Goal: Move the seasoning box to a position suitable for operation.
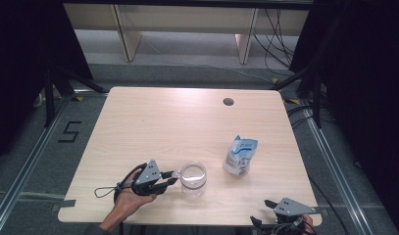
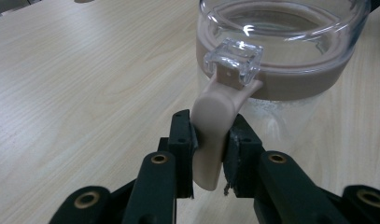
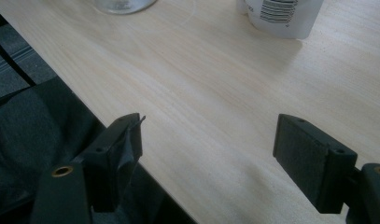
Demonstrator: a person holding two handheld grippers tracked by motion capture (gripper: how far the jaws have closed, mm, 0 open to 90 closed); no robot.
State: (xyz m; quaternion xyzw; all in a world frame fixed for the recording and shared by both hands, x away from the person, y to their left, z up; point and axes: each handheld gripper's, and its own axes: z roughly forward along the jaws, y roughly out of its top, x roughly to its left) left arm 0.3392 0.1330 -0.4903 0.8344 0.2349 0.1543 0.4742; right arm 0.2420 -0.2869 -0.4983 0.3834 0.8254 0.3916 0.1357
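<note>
A clear jar [image 1: 193, 178] with a brownish band under its rim [image 2: 295, 81] stands near the table's front edge, its mouth uncovered. My left gripper [image 1: 173, 177] is just left of it, shut on a beige handle [image 2: 215, 107] tipped with a clear square piece that rests against the jar's rim. A white and blue bag [image 1: 240, 154] stands to the jar's right. My right gripper [image 1: 261, 211] hovers over the front right edge, open with nothing between its jaws [image 3: 208, 140]. The jar's base [image 3: 124, 4] and the bag's barcode side [image 3: 283, 14] lie beyond it.
The light wooden table [image 1: 187, 117] has a round cable hole [image 1: 228, 102] at its back right. Its front edge [image 3: 108, 112] runs right under my right gripper, with dark fabric [image 3: 33, 121] below. Floor rails and cables surround the table.
</note>
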